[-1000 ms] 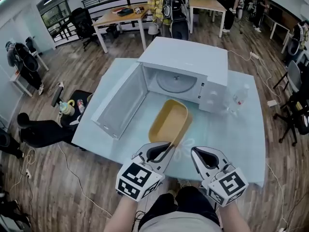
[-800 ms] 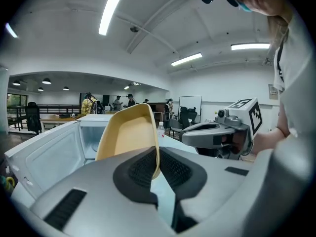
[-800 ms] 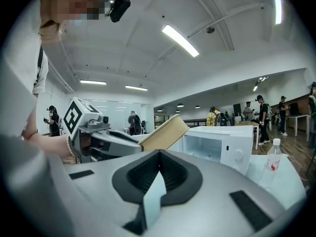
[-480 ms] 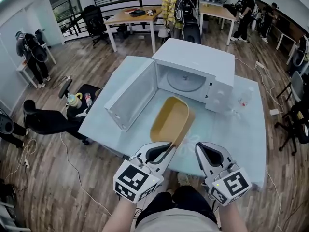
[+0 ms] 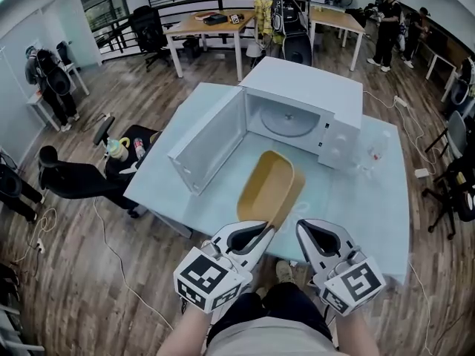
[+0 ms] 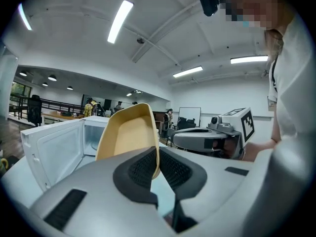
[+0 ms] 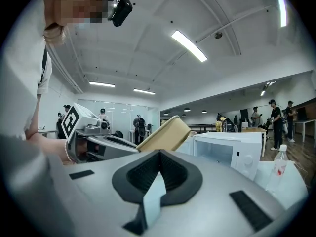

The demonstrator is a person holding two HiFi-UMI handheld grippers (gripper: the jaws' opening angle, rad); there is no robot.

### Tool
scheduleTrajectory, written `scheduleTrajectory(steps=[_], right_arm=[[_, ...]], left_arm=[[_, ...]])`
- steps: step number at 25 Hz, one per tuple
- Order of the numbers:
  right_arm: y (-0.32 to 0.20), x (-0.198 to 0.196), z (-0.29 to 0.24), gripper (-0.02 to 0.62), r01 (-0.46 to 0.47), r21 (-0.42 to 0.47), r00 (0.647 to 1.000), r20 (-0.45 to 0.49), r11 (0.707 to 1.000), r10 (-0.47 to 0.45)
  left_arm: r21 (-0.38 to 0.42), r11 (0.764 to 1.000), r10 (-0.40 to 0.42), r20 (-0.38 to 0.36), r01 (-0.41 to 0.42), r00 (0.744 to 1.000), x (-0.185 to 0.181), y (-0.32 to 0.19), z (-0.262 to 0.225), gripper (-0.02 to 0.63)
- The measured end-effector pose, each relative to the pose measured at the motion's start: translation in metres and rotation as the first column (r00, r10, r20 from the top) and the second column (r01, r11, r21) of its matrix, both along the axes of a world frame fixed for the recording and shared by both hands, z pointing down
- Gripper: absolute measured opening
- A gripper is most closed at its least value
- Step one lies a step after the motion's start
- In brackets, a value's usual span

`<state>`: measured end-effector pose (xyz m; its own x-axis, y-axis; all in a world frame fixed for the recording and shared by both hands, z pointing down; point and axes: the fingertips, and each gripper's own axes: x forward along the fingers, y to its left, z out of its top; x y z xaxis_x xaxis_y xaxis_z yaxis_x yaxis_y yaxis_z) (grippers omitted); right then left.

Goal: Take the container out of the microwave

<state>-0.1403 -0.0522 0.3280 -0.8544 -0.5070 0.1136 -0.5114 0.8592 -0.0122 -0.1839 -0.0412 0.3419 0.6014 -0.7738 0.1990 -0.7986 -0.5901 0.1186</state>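
Tan oblong plastic container (image 5: 269, 188): outside the white microwave (image 5: 312, 99), tilted over the pale blue worktop (image 5: 371, 206), in front of the open cavity and beside the swung-out door (image 5: 208, 143). Its near end is hidden behind the left gripper (image 5: 256, 233); whether its far end touches the worktop cannot be told.
Left gripper: fingers (image 6: 138, 169) clamped on the container's rim.
Right gripper (image 5: 315, 232): just beside the left, fingers (image 7: 143, 174) pressed together, holding nothing.
Clear plastic bottle (image 5: 375, 150): right of the microwave, faint.
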Motion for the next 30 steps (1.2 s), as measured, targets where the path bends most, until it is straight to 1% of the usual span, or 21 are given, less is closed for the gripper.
scheduleTrajectory(steps=[3,6,10,17,22,26,30], right_arm=[[0.002,0.000,0.001,0.009,0.007,0.000,1.000,-0.005,1.000,-0.007],[0.010,-0.005,0.000,0.009,0.050,0.000,0.999,0.008,0.999,-0.050],[0.016,-0.010,0.002,0.009,0.076,0.010,0.997,-0.019,0.997,-0.076],[0.020,-0.015,0.003,0.009,0.080,0.012,0.996,-0.041,0.997,-0.080],[0.019,-0.010,0.015,0.011,0.059,-0.023,0.995,-0.085,0.998,-0.061],[0.016,-0.011,0.020,0.009,0.063,-0.031,0.993,-0.101,0.997,-0.066],[0.013,-0.009,0.022,0.009,0.056,-0.037,0.993,-0.105,0.998,-0.059]], left_arm=[[-0.016,1.000,-0.008,-0.007,0.008,1.000,0.000,0.005,0.004,0.031],[-0.038,0.999,-0.008,-0.010,0.007,1.000,-0.001,0.009,0.009,0.031],[-0.069,0.998,-0.008,-0.019,0.007,1.000,-0.004,0.010,0.015,0.031],[-0.122,0.992,-0.022,-0.016,0.020,1.000,-0.011,0.007,0.028,0.031],[-0.131,0.991,0.000,-0.023,-0.003,1.000,-0.006,0.006,0.030,0.031],[-0.129,0.992,0.002,-0.042,-0.007,0.999,-0.002,0.006,0.030,0.031],[-0.133,0.991,0.008,-0.045,-0.014,0.999,0.001,0.005,0.030,0.031]])
